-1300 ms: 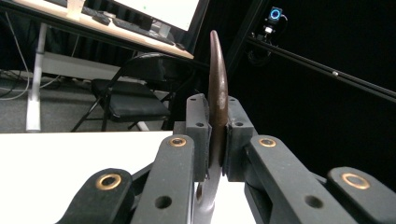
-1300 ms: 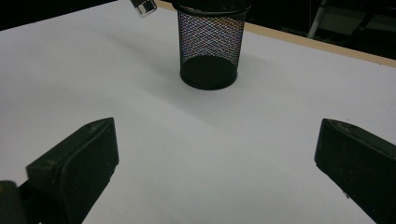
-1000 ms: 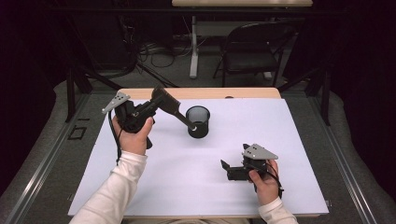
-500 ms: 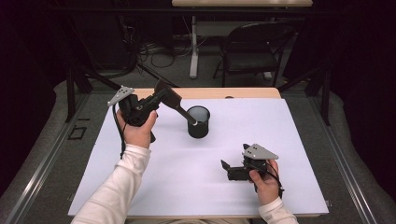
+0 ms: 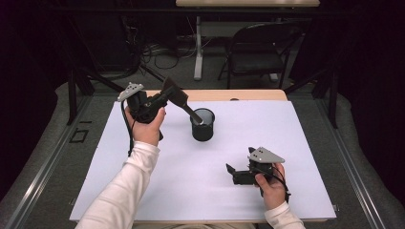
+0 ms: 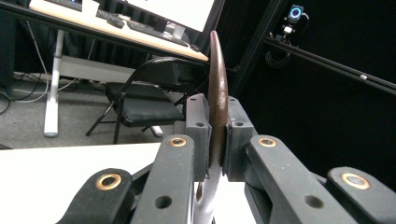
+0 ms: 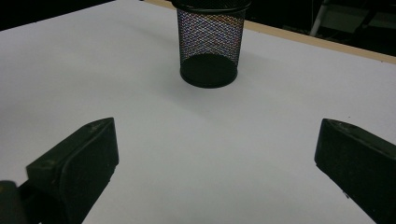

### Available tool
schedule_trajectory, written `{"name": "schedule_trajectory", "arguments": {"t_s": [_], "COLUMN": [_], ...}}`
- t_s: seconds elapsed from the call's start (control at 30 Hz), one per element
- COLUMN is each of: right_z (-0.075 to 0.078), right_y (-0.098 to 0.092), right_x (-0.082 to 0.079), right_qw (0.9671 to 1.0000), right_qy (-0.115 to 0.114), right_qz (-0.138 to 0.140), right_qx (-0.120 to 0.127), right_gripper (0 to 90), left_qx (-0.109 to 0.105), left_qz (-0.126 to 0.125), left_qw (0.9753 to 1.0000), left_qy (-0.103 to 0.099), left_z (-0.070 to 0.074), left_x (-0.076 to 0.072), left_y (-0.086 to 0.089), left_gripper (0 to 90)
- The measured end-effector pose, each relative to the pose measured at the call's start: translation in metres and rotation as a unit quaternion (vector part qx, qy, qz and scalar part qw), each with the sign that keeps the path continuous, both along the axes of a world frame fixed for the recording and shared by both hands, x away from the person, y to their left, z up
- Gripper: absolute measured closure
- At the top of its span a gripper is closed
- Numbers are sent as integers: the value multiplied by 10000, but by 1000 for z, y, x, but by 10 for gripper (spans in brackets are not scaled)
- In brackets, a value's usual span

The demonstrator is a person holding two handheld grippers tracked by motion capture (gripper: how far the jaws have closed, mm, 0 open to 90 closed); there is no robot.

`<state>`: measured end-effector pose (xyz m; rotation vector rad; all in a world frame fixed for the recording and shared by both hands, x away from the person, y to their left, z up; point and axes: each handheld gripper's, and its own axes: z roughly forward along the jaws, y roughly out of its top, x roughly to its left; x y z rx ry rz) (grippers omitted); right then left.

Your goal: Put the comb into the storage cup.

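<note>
A black mesh cup [image 5: 202,125] stands upright on the white table sheet [image 5: 143,157], a little behind its middle. My left gripper [image 5: 165,98] is raised to the cup's left and is shut on a flat brown utensil [image 5: 173,93]. The utensil's grey shaft [image 5: 195,114] slants down, and its end sits at the cup's mouth. In the left gripper view the utensil [image 6: 217,84] stands edge-on, clamped between the pads of that gripper [image 6: 215,135]. My right gripper [image 5: 231,174] rests low at the front right, open. It [image 7: 215,154] faces the cup [image 7: 210,42] with nothing between its jaws.
The wooden table edge [image 5: 248,94] shows behind the sheet. Beyond it are a black folding chair [image 5: 258,52], a desk leg [image 5: 197,47] and floor cables. Dark rails run along both sides of the table.
My left gripper has risen and shifted right, carrying the utensil so that its shaft end has come to the cup's mouth. The right gripper has stayed put.
</note>
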<state>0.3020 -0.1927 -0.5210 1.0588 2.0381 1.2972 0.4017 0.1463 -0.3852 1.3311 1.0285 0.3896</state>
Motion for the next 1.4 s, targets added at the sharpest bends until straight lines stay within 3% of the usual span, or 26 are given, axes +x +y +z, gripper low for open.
{"name": "schedule_trajectory", "arguments": {"t_s": [0.33,0.57,1.4], "right_z": [0,-1,-1], "right_y": [0,0,-1], "right_x": [0,0,0], "right_qw": [10000,10000,10000], "right_qy": [14,13,3], "right_qz": [-3,19,35], "right_qx": [13,15,25], "right_gripper": [0,0,0], "left_qx": [5,-122,155], "left_qz": [119,177,307], "left_qw": [9999,9993,9977], "left_qy": [119,292,589], "left_z": [-5,-11,-30], "left_x": [11,21,38], "left_y": [-4,-8,-26], "left_gripper": [841,841,840]}}
